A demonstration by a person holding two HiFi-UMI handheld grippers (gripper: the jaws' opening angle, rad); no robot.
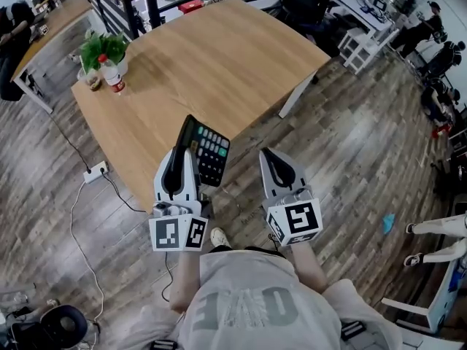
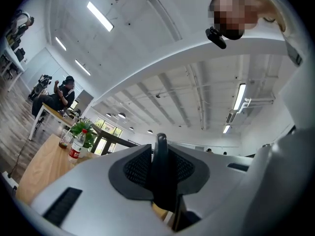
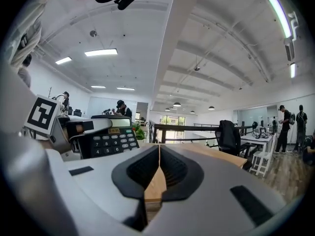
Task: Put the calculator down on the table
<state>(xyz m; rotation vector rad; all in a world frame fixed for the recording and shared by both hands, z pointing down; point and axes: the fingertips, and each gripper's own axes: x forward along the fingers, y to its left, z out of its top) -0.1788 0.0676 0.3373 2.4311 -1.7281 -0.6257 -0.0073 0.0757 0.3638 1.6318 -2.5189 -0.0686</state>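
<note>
Black calculator (image 1: 211, 152), clamped in left gripper (image 1: 184, 146), hovers over near edge of table (image 1: 226, 57); right gripper (image 1: 268, 156) closed, empty.

In the head view the lower end of the black push-button calculator (image 1: 209, 150) is hidden behind the white left gripper (image 1: 177, 160), so the hold on it cannot be seen there. The left gripper view shows the calculator (image 2: 161, 173) only edge-on, a dark slab between the pads, with its keys out of sight. In the right gripper view its left side is covered by the left gripper's body, and its display is too small to read.

The near corner of the light wooden table (image 1: 241, 57) disappears under the left gripper. The label on the clear plastic bottle with a red band (image 1: 114, 79) is too small to read. A pair of legs in white trousers (image 1: 441, 227) is cut off by the head view's right edge.
</note>
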